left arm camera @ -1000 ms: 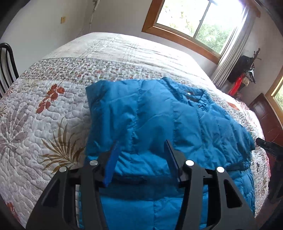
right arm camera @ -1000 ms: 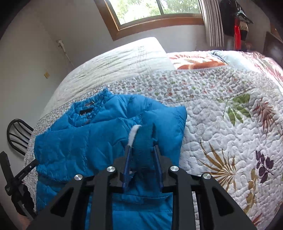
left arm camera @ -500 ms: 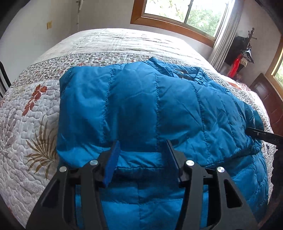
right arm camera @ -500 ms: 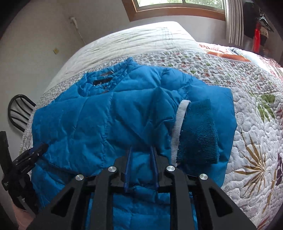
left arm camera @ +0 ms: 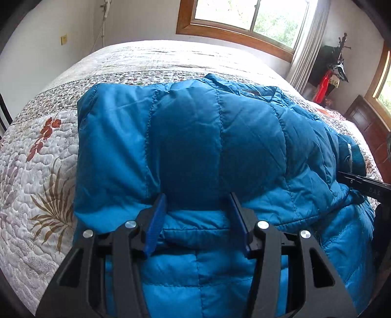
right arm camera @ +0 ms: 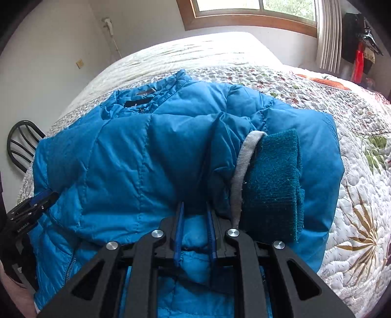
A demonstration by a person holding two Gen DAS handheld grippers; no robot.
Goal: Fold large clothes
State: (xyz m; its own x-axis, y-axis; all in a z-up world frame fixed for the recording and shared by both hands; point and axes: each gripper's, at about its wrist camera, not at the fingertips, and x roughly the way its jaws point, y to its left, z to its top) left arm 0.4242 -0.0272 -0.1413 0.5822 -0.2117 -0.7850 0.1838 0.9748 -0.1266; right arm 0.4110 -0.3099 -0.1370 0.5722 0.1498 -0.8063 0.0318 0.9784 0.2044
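Observation:
A blue quilted puffer jacket [left arm camera: 207, 137] lies on the quilted bed, both sleeves folded in over its body. My left gripper [left arm camera: 196, 198] is open, its blue fingers low over the edge of the folded left sleeve, holding nothing. In the right wrist view the jacket [right arm camera: 136, 156] shows its collar at the far side and a dark teal knit cuff [right arm camera: 273, 183] with a grey band lying on top at the right. My right gripper [right arm camera: 194, 205] hovers just left of that cuff, jaws apart by a narrow gap, with jacket fabric bulging between the fingers.
The floral quilt [left arm camera: 36, 171] covers the bed around the jacket. A black chair [right arm camera: 22, 144] stands at the bed's left side. A window [left arm camera: 246, 19] and curtain are beyond the bed, and dark wooden furniture [left arm camera: 366, 127] at the right.
My right gripper let go of the teal cuff, which now lies on the jacket, and moved left of it. Both grippers moved closer in over the jacket; the left stayed open.

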